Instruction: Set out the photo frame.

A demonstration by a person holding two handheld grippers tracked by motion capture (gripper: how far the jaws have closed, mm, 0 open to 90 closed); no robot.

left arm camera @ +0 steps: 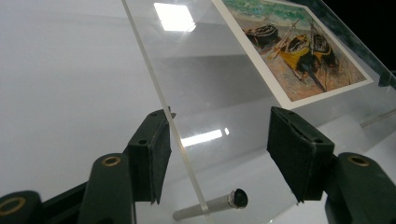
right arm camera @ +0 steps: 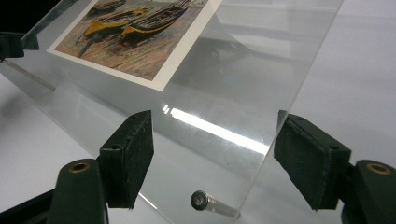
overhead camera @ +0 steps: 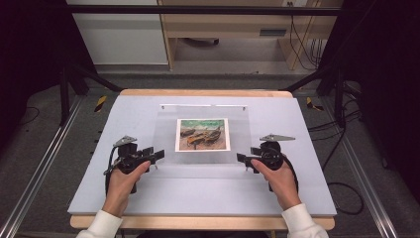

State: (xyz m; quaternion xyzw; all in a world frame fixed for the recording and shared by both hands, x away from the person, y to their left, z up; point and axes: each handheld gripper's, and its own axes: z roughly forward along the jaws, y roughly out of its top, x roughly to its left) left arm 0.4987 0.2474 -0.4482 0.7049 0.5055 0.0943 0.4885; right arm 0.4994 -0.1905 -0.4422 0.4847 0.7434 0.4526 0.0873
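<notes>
A clear acrylic sheet (overhead camera: pixel 166 131) lies on the grey table mat (overhead camera: pixel 277 191), with a picture of beached boats (overhead camera: pixel 203 134) at its middle. My left gripper (overhead camera: pixel 157 155) sits at the sheet's near left corner. In the left gripper view the sheet's edge (left arm camera: pixel 161 100) runs between the jaws, close to the left pad (left arm camera: pixel 149 161), above a small metal pin (left arm camera: pixel 210 205). My right gripper (overhead camera: pixel 242 158) sits at the near right corner, its jaws either side of the sheet's edge (right arm camera: pixel 289 107) and another pin (right arm camera: pixel 201 200). Both stand open, pressing on nothing.
A thin rail with small pins (overhead camera: pixel 203 105) marks the sheet's far edge. The wooden table edge (overhead camera: pixel 198 92) runs behind the mat. Black frame posts (overhead camera: pixel 64 89) and cables (overhead camera: pixel 346 193) stand off to the sides on the floor.
</notes>
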